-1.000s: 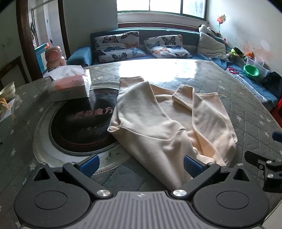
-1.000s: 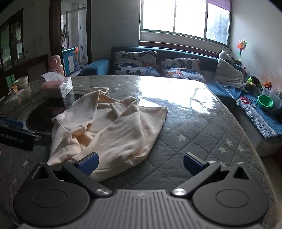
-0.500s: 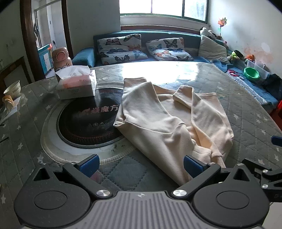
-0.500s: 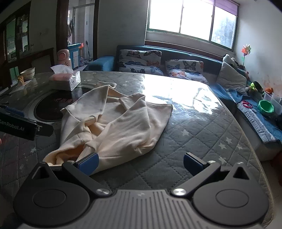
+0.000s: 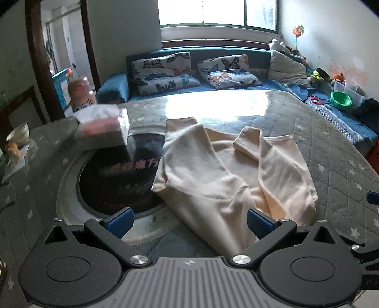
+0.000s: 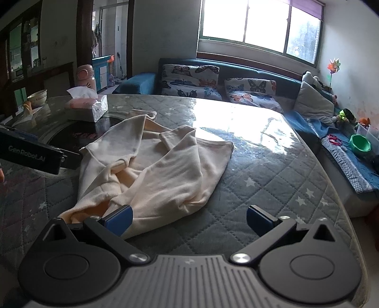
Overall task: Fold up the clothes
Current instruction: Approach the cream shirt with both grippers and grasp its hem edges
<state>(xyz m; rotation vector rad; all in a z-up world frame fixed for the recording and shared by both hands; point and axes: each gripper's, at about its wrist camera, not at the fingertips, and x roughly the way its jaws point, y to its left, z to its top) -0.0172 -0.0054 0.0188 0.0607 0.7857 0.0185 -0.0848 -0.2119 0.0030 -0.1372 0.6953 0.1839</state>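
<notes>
The left gripper [image 5: 189, 219] hangs with its blue-tipped fingers [image 5: 119, 219] spread wide, holding nothing; the near hem of a cream sweater [image 5: 213, 177] lies between and just beyond them. The right gripper [image 6: 189, 218] is likewise released, its fingers [image 6: 257, 216] far apart; its left finger sits right at the sweater's [image 6: 154, 170] near edge, though I cannot tell whether it touches the cloth. In the right view the left gripper's black body [image 6: 30, 154] shows at the left edge, just beside the garment.

The sweater lies crumpled on a grey quilted table cover with white stars [image 5: 331, 154], both sleeves folded in across the body, one cuff pointing toward the far side. Its left part drapes over a round black cooktop [image 5: 113, 180] set in the table. Beyond that stands a tissue box [image 5: 104, 130], with a pink bottle [image 5: 80, 91] behind it and a bowl [image 5: 20, 133] near the table's left edge. Farther off, a blue sofa [image 5: 113, 87] carries butterfly-print pillows [image 5: 163, 70] under a bright window [image 5: 218, 11], and a green bowl [image 5: 341, 98] sits at the right.
</notes>
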